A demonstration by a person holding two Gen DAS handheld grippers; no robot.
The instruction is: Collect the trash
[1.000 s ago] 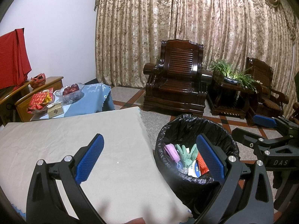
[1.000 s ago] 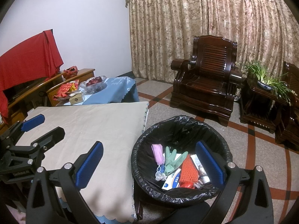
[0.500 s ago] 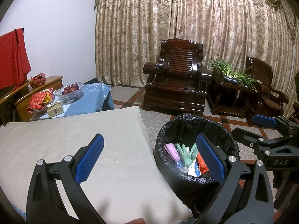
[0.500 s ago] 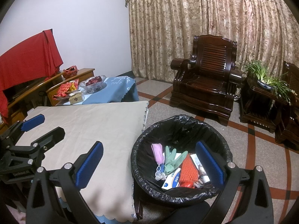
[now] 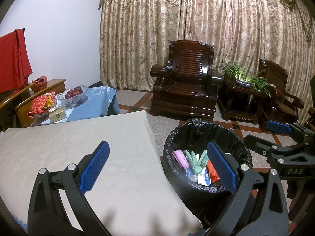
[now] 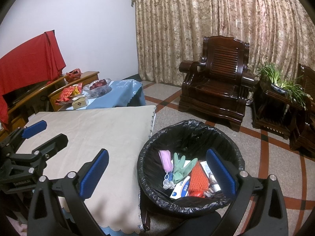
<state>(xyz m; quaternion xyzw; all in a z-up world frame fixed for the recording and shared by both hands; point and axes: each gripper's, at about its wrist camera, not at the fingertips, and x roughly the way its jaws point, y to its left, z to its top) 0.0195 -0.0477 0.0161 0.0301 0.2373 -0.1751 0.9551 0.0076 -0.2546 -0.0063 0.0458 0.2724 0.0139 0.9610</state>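
A round bin lined with a black bag (image 6: 189, 135) (image 5: 198, 129) stands on the floor beside the table. In it lie a pink face mask (image 6: 165, 160), a green rubber glove (image 6: 182, 167), an orange mesh sleeve (image 6: 198, 178) and a white-and-blue packet (image 6: 182, 188). My left gripper (image 5: 157, 164) is open and empty, held over the table's right edge and the bin. My right gripper (image 6: 156, 169) is open and empty too, above the bin's near rim. Each gripper shows at the side of the other's view.
The beige-clothed table (image 5: 82, 137) is bare. Behind it a blue-clothed low table (image 6: 122, 90) carries a glass fruit bowl (image 6: 99, 86), a small box and red packets. A dark wooden armchair (image 6: 218, 82), a plant stand (image 6: 279, 90) and curtains fill the back.
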